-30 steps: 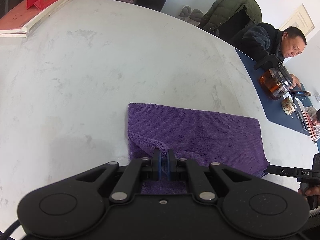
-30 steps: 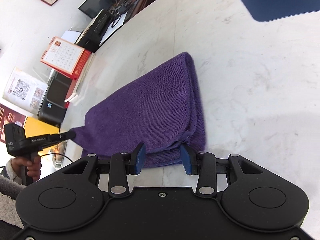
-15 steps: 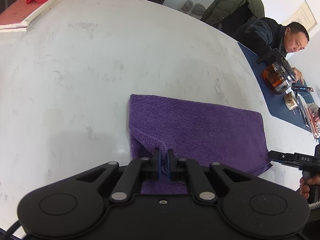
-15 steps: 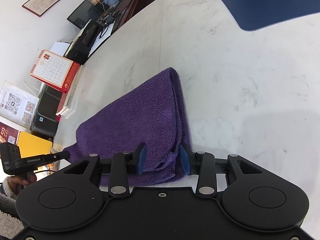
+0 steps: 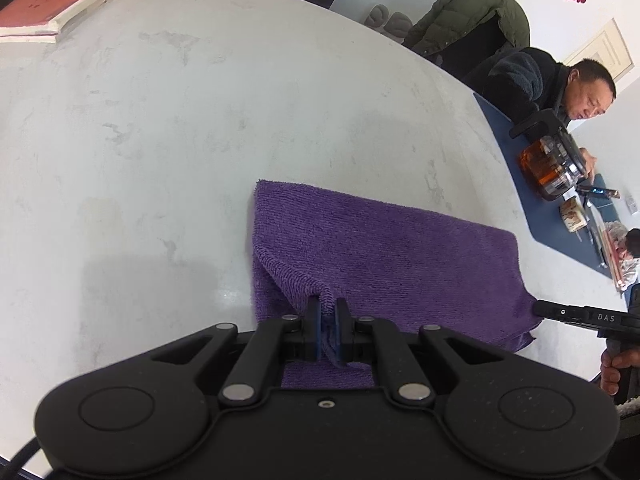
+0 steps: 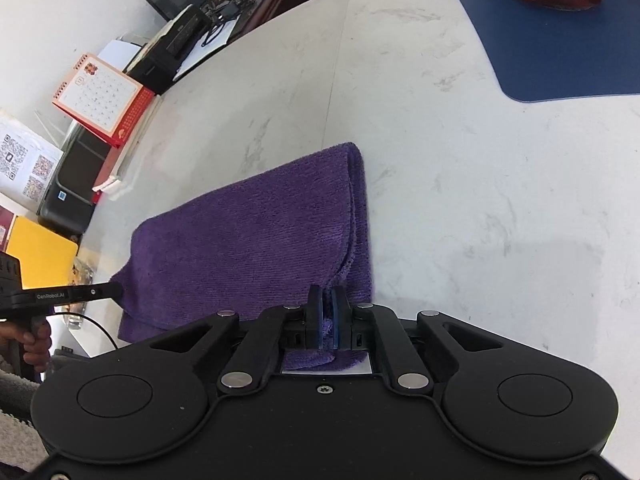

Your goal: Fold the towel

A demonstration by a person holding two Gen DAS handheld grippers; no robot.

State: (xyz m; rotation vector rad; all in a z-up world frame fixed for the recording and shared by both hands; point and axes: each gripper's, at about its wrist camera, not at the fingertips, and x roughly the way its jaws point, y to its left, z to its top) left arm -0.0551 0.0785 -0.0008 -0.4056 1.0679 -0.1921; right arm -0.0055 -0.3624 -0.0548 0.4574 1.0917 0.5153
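Note:
A purple towel (image 5: 380,256), folded, lies on the white marble table (image 5: 180,120). My left gripper (image 5: 328,312) is shut on the towel's near left corner, and a ridge of cloth rises up into its pads. In the right wrist view the towel (image 6: 248,240) shows stacked layers along its right edge. My right gripper (image 6: 327,300) has its jaws closing on the near right corner, with the blue pads pressing the cloth between them. Each gripper's tip shows at the towel's opposite corner in the other view: the right gripper (image 5: 538,308) and the left gripper (image 6: 114,291).
A blue mat (image 5: 560,236) at the table's far right carries a glass teapot (image 5: 548,168) and small items. A person in a dark jacket (image 5: 520,80) sits behind it. A red desk calendar (image 6: 100,100) and books (image 5: 40,16) stand at the far left edge.
The right gripper's jaws, apart around the towel's near right corner a second ago, have closed onto it. The left gripper has kept its grip and stayed where it was.

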